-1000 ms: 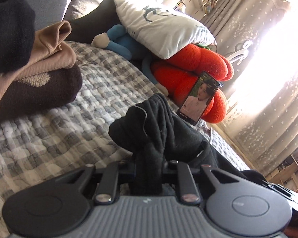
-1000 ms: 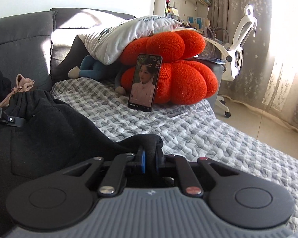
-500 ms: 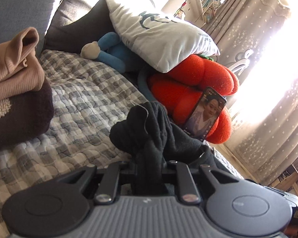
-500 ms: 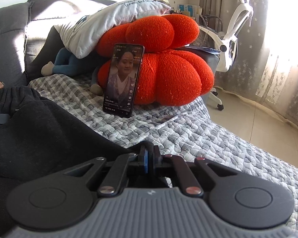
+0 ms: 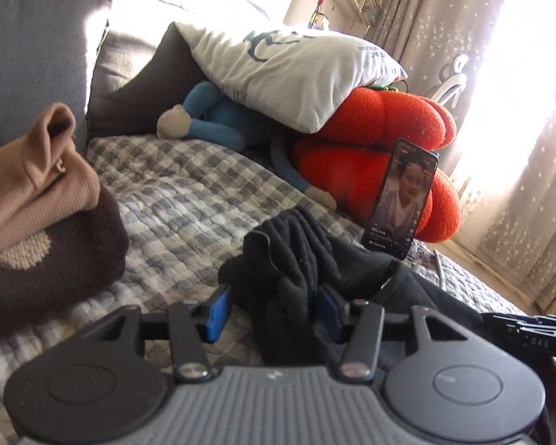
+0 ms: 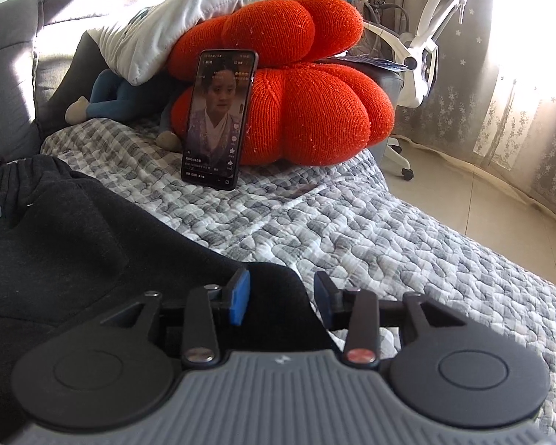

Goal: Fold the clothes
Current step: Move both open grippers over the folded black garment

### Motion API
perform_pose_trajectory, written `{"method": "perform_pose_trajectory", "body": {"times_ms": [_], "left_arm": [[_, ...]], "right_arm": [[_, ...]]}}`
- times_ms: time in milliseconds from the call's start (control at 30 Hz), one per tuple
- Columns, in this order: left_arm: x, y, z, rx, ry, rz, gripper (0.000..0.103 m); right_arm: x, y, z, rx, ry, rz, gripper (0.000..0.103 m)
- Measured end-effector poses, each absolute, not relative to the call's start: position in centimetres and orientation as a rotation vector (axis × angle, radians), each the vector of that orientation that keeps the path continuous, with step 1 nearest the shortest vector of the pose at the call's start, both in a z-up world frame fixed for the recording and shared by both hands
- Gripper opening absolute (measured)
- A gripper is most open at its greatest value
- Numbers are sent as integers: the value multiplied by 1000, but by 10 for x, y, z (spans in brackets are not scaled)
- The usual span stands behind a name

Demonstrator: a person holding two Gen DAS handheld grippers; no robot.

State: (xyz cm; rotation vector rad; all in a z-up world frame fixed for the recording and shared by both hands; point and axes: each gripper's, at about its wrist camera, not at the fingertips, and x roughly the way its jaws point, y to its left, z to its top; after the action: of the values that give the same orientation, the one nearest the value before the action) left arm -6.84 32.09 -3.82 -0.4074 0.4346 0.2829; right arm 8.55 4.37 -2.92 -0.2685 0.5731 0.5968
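Both grippers' jaws apart: left gripper [image 5: 274, 309] and right gripper [image 6: 281, 302] each straddle the dark grey garment [image 6: 74, 244] on the checked quilt [image 6: 407, 244].

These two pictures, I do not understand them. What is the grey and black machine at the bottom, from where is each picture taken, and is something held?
The machine is a hand-held grasping tool; a person carries one in each hand. Each picture comes from a camera on one tool, looking forward along its two blue-padded fingers. One view shows the left tool, the other the right tool. Both are open, with black trousers lying between the fingers, not clamped. The trousers lie on a checked quilt. A phone leans against an orange cushion. Folded clothes are stacked on the left.
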Motion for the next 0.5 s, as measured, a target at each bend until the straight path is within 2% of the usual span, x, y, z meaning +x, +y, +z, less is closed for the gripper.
{"method": "perform_pose_trajectory", "body": {"times_ms": [333,500], "left_arm": [[-84,270,-4,-245,409,121,55],[-70,239,-20,-168,486,-7,56]], "right_arm": [[48,-1,-27,-268,600,587,49],[28,-24,-33,-288,604,587,54]]}}
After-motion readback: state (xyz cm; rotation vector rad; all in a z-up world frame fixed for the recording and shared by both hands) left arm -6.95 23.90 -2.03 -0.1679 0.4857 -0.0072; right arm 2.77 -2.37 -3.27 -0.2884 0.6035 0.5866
